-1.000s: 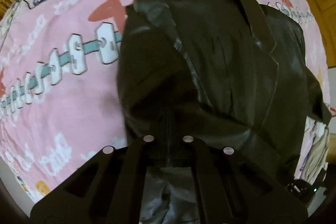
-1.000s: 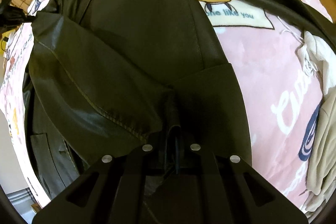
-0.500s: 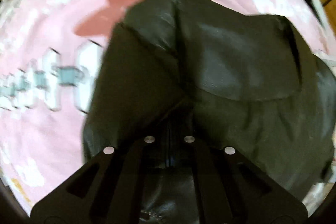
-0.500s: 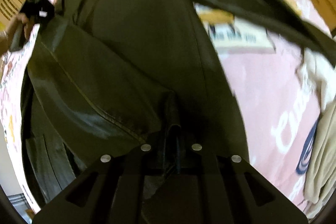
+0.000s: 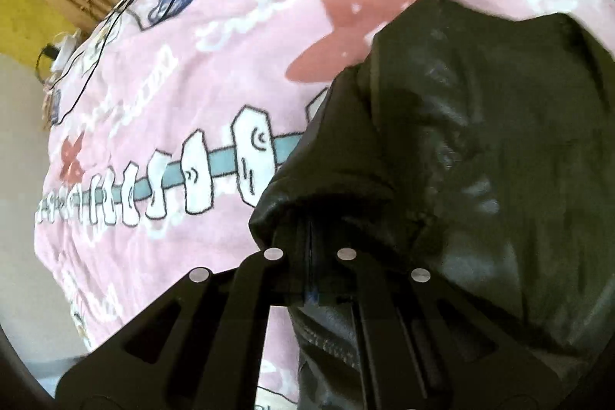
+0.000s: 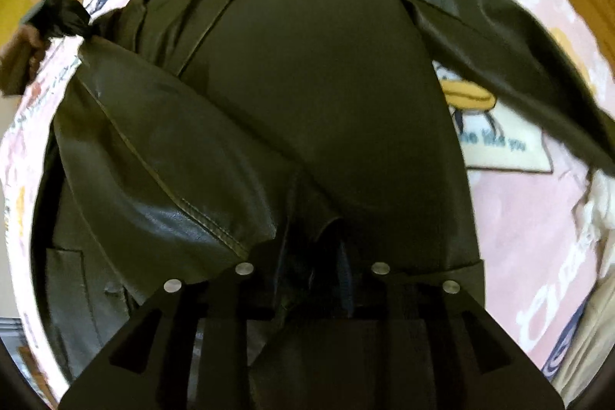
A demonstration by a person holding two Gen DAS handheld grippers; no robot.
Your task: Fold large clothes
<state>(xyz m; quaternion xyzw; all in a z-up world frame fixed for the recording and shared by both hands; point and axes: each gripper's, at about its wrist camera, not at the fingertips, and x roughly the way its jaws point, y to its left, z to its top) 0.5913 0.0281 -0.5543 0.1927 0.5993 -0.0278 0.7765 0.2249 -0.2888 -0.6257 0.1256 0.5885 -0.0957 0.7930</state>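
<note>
- We've got the black leather jacket [image 6: 319,72] spread over the pink printed fleece blanket [image 5: 184,91] on the bed, one sleeve [image 6: 511,52] trailing off to the far right.
- Left claw [image 5: 309,248] is clamped tight on a bunched edge of the leather, at the jacket's left side.
- Right claw [image 6: 312,266] has just been opening; folded leather sits between its jaws, and we judge the pads are no longer pressing on it.
- The risk, as we see it: slick, heavy leather could slide and spring the fold open once released.
- With only the left claw holding, any pull could drag the whole jacket askew.
- That loose far sleeve may end up outside the fold.
</note>
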